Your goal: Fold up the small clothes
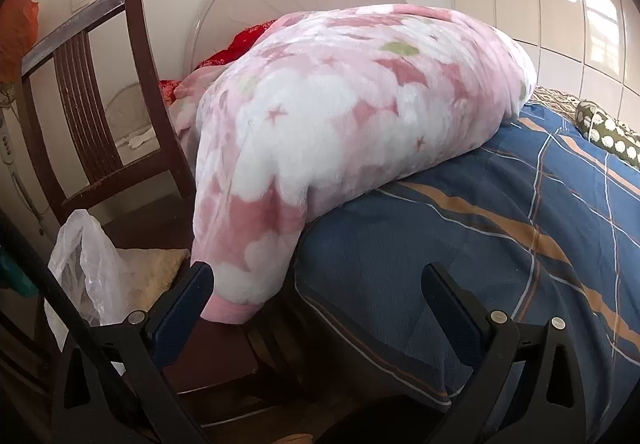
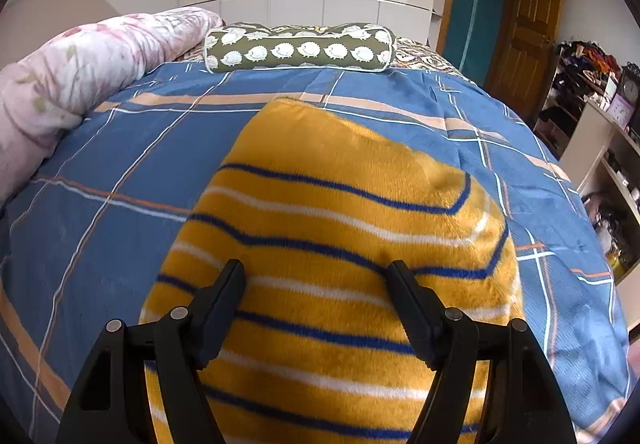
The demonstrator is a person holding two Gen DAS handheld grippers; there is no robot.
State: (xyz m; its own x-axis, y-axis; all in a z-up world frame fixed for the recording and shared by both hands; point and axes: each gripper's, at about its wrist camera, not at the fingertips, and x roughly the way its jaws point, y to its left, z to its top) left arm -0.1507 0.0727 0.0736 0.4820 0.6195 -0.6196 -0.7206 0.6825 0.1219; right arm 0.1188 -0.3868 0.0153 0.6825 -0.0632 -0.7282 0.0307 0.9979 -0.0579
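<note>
**While the striped top waits on the bed**

While our right gripper hovers, jaws apart, over the yellow striped fleece garment on the blue plaid bedspread, our left gripper gapes empty beside the pink blanket.

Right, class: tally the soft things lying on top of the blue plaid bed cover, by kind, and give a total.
Yellow striped garment: 1
Pink floral blanket: 1
Green bolster pillow: 1
Total: 3
</note>
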